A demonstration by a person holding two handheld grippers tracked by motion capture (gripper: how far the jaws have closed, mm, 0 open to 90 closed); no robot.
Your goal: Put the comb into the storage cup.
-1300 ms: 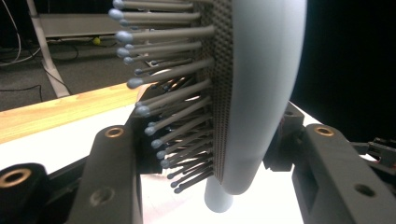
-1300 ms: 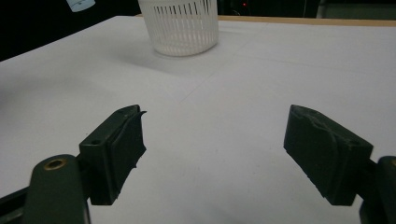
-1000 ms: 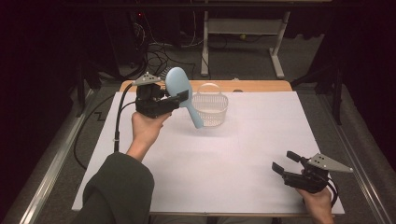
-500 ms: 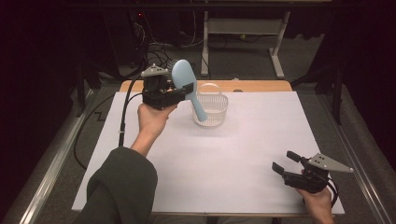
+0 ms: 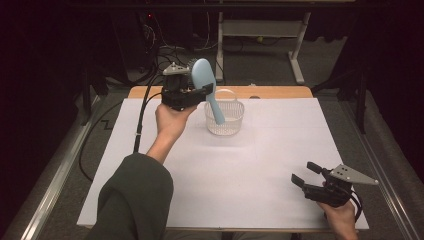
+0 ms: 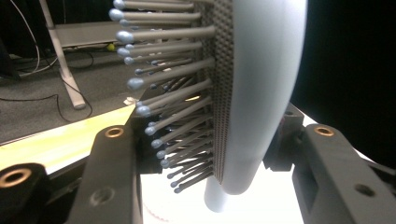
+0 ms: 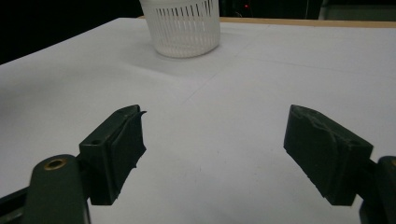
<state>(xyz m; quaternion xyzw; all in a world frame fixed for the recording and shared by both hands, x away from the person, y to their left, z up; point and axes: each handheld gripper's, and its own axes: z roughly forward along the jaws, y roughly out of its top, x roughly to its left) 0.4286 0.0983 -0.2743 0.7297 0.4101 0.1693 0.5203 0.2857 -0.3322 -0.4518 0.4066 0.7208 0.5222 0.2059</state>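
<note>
A light blue hairbrush (image 5: 206, 85) with grey bristles is held up at the far left of the table, its handle slanting down over the white slotted basket (image 5: 225, 119). My left gripper (image 5: 202, 91) is shut on the brush where head meets handle. In the left gripper view the hairbrush (image 6: 247, 93) stands upright between the black jaws, bristles pointing left. My right gripper (image 5: 306, 173) rests low at the table's near right corner, open, with nothing between its fingers. The right gripper view has the basket (image 7: 181, 25) far ahead on the white sheet.
A white sheet (image 5: 225, 170) covers the table, with a strip of bare wood (image 5: 270, 92) along the far edge. A black cable (image 5: 142, 112) trails from the left gripper. Desk legs and cables stand on the dark floor beyond.
The left hand has carried the hairbrush to the right and slightly up, bringing its handle over the basket. The right gripper has stayed put.
</note>
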